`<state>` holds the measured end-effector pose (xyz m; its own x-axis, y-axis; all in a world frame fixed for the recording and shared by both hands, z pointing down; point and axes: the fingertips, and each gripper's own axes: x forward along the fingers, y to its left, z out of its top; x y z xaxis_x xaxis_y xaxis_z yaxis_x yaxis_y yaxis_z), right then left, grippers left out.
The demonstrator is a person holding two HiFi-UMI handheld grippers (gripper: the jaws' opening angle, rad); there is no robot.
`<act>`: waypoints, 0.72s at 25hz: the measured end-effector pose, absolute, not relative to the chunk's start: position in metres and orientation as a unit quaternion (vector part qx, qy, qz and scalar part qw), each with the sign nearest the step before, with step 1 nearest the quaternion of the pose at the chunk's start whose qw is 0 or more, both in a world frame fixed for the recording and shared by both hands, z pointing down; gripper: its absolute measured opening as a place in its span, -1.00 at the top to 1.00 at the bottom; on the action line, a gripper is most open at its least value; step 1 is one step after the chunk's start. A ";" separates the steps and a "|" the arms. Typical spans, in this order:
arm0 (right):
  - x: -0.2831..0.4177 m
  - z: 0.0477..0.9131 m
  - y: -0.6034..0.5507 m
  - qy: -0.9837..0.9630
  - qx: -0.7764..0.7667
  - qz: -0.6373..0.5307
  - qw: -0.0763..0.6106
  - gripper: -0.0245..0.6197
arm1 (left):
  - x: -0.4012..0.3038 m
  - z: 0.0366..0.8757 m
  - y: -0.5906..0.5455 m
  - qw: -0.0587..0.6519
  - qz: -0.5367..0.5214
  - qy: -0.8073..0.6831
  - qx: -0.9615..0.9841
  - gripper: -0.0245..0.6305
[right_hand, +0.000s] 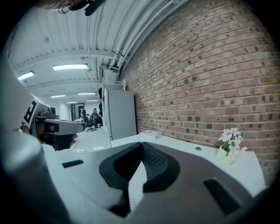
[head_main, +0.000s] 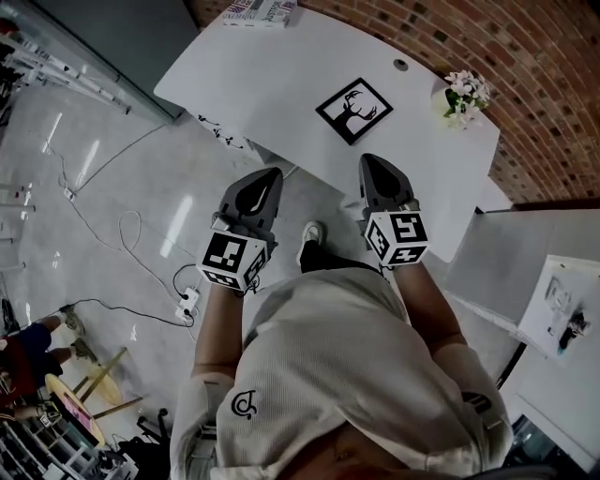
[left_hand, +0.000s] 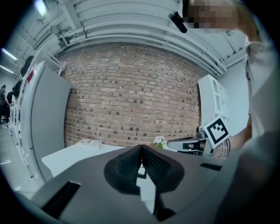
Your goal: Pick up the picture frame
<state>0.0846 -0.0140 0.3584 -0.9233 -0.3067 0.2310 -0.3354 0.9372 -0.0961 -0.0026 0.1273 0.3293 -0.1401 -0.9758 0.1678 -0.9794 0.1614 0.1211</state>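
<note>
The picture frame [head_main: 353, 110], black with a white mat and a dark deer silhouette, lies flat on the white table [head_main: 272, 66], near its front edge. My left gripper [head_main: 274, 174] is shut and empty, over the floor just short of the table, below and left of the frame. My right gripper [head_main: 369, 159] is also shut and empty, its tip at the table's front edge just below the frame. In the left gripper view the shut jaws [left_hand: 141, 148] hide most of the table. The right gripper view shows its shut jaws [right_hand: 142, 145] over the tabletop; the frame is hidden there.
A small pot of pale flowers [head_main: 464, 97] stands at the table's right end by the brick wall [head_main: 525, 56]. A stack of books [head_main: 260, 11] lies at the far left corner. Cables and a power strip [head_main: 190, 302] lie on the floor at the left.
</note>
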 end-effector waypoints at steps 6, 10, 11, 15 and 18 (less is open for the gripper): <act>0.043 0.370 -0.082 -0.970 0.198 0.079 0.116 0.90 | -0.055 0.333 0.058 0.100 0.015 -0.737 0.668 0.89; 0.032 0.383 -0.108 -0.962 0.222 0.085 0.132 0.90 | -0.078 0.340 0.023 0.109 0.015 -0.722 0.683 0.89; 0.031 0.386 -0.114 -0.960 0.229 0.089 0.136 0.90 | -0.082 0.342 0.015 0.113 0.016 -0.716 0.689 0.89; 0.026 0.400 -0.136 -0.948 0.256 0.104 0.158 0.90 | -0.093 0.349 -0.021 0.121 0.023 -0.686 0.717 0.89; 0.019 0.415 -0.151 -0.938 0.277 0.114 0.176 0.90 | -0.105 0.357 -0.049 0.129 0.023 -0.660 0.740 0.89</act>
